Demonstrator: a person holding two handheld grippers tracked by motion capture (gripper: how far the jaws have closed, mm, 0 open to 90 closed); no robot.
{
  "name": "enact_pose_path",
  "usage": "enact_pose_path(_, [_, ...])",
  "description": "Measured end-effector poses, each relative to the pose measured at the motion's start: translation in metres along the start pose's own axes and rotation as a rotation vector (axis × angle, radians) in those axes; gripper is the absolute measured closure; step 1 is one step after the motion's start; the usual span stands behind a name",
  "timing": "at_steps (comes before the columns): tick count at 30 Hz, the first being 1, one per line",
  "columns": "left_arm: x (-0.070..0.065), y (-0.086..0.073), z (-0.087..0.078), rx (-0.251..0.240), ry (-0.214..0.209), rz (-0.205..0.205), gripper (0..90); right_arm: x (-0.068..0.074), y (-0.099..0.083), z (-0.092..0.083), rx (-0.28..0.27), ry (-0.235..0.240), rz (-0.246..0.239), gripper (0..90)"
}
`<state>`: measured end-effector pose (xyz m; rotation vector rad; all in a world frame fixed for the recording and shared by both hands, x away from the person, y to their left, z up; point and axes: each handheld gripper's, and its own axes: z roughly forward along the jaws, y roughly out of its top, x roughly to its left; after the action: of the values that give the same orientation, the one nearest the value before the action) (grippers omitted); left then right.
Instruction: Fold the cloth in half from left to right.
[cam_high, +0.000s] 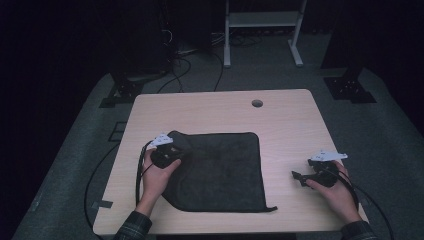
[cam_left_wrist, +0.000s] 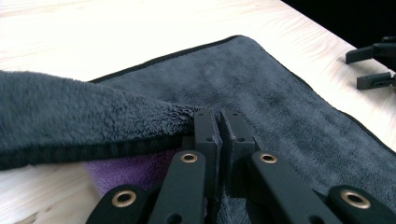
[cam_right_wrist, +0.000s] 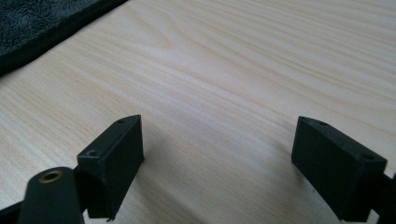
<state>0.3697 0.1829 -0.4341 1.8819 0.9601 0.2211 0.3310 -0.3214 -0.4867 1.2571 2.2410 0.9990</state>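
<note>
Both tools low: left tool (cam_high: 172, 150) pinching towel (cam_high: 225, 170).

Dim high view, bright close-ups

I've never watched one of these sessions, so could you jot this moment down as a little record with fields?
Work in hand: folding a dark grey towel
Surface: light wooden table
Left gripper: jaws shut on the towel's edge, lifting it over the rest
Towel underside: purple where lifted
Right gripper: jaws wide apart, nothing between them, over bare wood to the towel's right
Table hole: near the far edge
</note>
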Motion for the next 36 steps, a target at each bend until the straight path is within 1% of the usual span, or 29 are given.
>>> enact_pose_path(2, [-0.005, 0.005, 0.005, -0.001, -0.015, 0.006, 86.7, 0.000, 0.000, 0.000, 0.000, 0.000, 0.000, 15.7])
enact_pose_path(3, [-0.005, 0.005, 0.005, -0.001, -0.015, 0.006, 86.7, 0.000, 0.000, 0.000, 0.000, 0.000, 0.000, 15.7])
enact_pose_path(4, [-0.008, 0.008, 0.009, -0.004, -0.026, 0.011, 86.7, 0.000, 0.000, 0.000, 0.000, 0.000, 0.000, 15.7])
enact_pose_path(6, [-0.010, 0.009, 0.012, -0.006, -0.031, 0.009, 86.7, 0.000, 0.000, 0.000, 0.000, 0.000, 0.000, 15.7])
enact_pose_path(8, [-0.014, 0.013, 0.018, -0.004, -0.046, 0.017, 86.7, 0.000, 0.000, 0.000, 0.000, 0.000, 0.000, 15.6])
enact_pose_path(9, [-0.014, 0.013, 0.018, -0.004, -0.046, 0.017, 86.7, 0.000, 0.000, 0.000, 0.000, 0.000, 0.000, 15.6])
enact_pose_path(19, [-0.029, 0.024, 0.039, 0.000, -0.097, 0.033, 86.7, 0.000, 0.000, 0.000, 0.001, 0.000, 0.000, 15.5])
enact_pose_path(22, [-0.033, 0.026, 0.045, -0.002, -0.117, 0.025, 86.7, 0.000, 0.000, 0.000, 0.001, 0.000, -0.001, 15.5])
enact_pose_path(25, [-0.038, 0.029, 0.051, 0.002, -0.129, 0.032, 86.7, 0.000, 0.000, 0.000, 0.001, 0.001, -0.001, 15.5])
enact_pose_path(26, [-0.039, 0.031, 0.053, 0.005, -0.134, 0.042, 86.7, 0.000, 0.000, 0.000, 0.000, 0.001, -0.001, 15.5])
enact_pose_path(28, [-0.044, 0.034, 0.059, 0.001, -0.149, 0.040, 86.7, 0.000, 0.000, 0.000, 0.000, 0.001, -0.001, 15.4])
enact_pose_path(31, [-0.047, 0.036, 0.063, 0.000, -0.157, 0.038, 86.7, 0.000, 0.000, 0.000, 0.001, 0.001, -0.001, 15.4])
enact_pose_path(32, [-0.050, 0.038, 0.068, 0.002, -0.170, 0.038, 86.7, 0.000, 0.000, 0.000, 0.001, 0.001, -0.001, 15.4])
enact_pose_path(33, [-0.050, 0.038, 0.068, 0.002, -0.170, 0.038, 86.7, 0.000, 0.000, 0.000, 0.001, 0.001, -0.001, 15.4])
enact_pose_path(35, [-0.054, 0.039, 0.074, 0.004, -0.177, 0.038, 86.7, 0.000, 0.000, 0.000, 0.001, 0.001, -0.001, 15.4])
enact_pose_path(36, [-0.057, 0.041, 0.080, 0.012, -0.184, 0.042, 86.7, 0.000, 0.000, 0.000, 0.001, 0.001, -0.001, 15.4])
